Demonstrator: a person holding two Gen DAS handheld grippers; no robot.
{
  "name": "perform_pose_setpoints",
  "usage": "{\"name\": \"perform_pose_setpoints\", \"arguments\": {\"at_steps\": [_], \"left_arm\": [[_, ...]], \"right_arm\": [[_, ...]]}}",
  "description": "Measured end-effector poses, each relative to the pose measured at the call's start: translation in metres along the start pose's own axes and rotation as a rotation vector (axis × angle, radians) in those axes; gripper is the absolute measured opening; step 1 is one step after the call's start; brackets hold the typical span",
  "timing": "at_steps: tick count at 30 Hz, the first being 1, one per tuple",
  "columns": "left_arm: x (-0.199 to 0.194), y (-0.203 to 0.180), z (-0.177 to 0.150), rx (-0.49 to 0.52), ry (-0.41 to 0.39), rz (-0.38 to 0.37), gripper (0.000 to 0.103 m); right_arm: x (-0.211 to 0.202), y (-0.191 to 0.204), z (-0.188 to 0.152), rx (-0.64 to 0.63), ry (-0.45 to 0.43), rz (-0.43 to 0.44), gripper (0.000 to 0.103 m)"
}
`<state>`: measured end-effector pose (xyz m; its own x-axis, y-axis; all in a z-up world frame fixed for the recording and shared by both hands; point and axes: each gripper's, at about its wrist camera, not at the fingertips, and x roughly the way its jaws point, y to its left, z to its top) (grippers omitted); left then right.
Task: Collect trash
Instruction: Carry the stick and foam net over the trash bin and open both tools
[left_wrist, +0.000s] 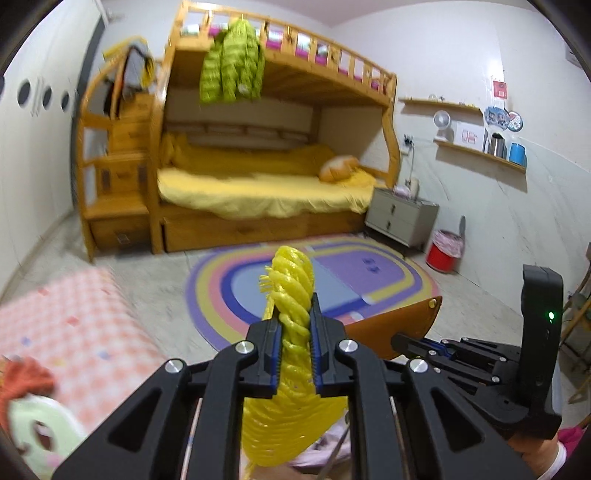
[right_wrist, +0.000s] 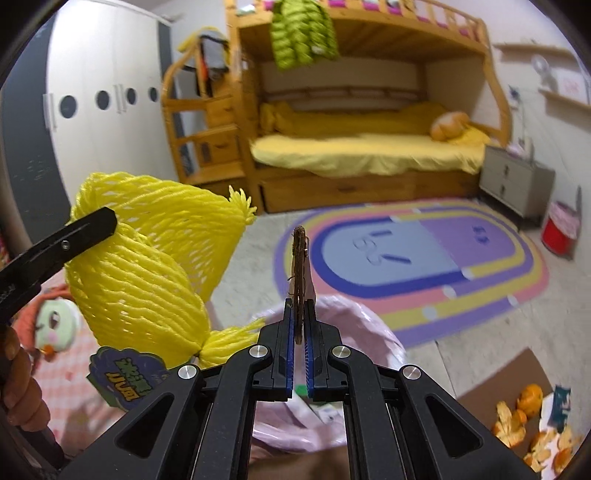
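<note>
My left gripper (left_wrist: 293, 308) is shut on a yellow mesh fruit net (left_wrist: 291, 280), which sticks out above and below the pads. In the right wrist view the same net (right_wrist: 147, 258) hangs at the left with a green and blue label (right_wrist: 125, 376) at its lower end, and one left finger (right_wrist: 92, 225) lies across it. My right gripper (right_wrist: 300, 308) is shut on a thin brown flat scrap (right_wrist: 299, 251), seen edge-on. From the left wrist view that scrap (left_wrist: 399, 317) looks like brown leather with a rivet. A pink-lined bin (right_wrist: 373, 328) sits right below both grippers.
Orange peels (right_wrist: 517, 421) lie on a brown board at the lower right. A pink checked cloth (left_wrist: 74, 332) with a plush toy (right_wrist: 55, 325) is at the left. Farther off are a striped rug (left_wrist: 369, 273), a red bin (left_wrist: 445, 251), a grey nightstand (left_wrist: 400, 218) and a wooden bunk bed (left_wrist: 258, 110).
</note>
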<state>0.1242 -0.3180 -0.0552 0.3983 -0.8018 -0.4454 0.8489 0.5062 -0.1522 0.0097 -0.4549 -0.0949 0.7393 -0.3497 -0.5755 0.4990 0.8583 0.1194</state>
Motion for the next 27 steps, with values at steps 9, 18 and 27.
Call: {"name": "perform_pose_setpoints", "arguments": {"at_steps": [9,18,27], "left_arm": [[0.044,0.006,-0.018,-0.073,0.107,0.024,0.070],[-0.005,0.046,-0.006,-0.167,0.070,0.150,0.070],[-0.100,0.065,-0.005,-0.122,0.010,0.323,0.073]], "right_arm": [[0.050,-0.022,-0.018,0.026,0.122,-0.034,0.014],[0.010,-0.006,0.001,0.014,0.032,-0.006,0.029],[-0.049,0.079,0.035,-0.064,-0.048,0.225,0.032]]}}
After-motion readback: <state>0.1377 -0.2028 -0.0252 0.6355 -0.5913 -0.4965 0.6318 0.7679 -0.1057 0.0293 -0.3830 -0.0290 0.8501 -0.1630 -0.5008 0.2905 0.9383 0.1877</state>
